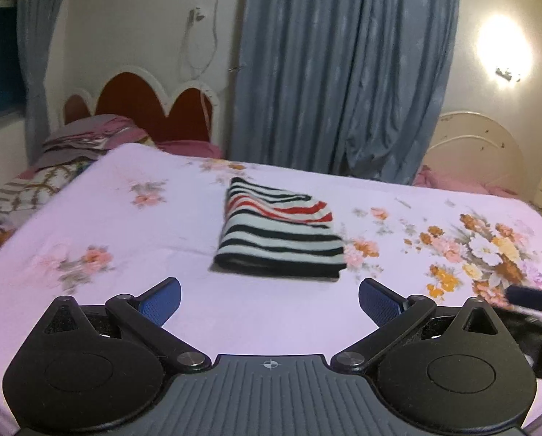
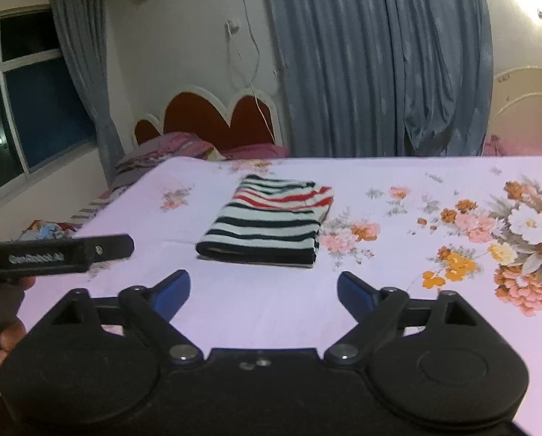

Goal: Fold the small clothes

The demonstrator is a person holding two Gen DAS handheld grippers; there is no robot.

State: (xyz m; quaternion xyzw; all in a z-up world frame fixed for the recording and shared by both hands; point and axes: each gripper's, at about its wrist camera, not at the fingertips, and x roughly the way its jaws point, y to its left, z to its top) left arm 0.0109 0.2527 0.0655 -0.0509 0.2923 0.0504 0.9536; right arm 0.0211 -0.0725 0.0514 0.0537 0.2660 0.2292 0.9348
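A folded striped garment [image 1: 280, 236], black and white with red stripes on its far part, lies flat on the floral pink sheet; it shows again as the striped garment [image 2: 267, 223] in the right wrist view. My left gripper [image 1: 269, 299] hovers on the near side of it, apart from it, its blue-padded jaws wide open with nothing between them. My right gripper [image 2: 263, 292] is also short of the garment, open and empty. The left gripper's black body [image 2: 63, 256] shows at the left of the right wrist view, with a hand below it.
The bed sheet [image 1: 161, 225] spreads wide around the garment. A stack of pillows and folded bedding [image 1: 85, 140] lies at the far left by a scalloped headboard [image 1: 143, 105]. Blue curtains [image 1: 343, 72] hang behind, and a second white headboard [image 1: 478, 145] stands at the right.
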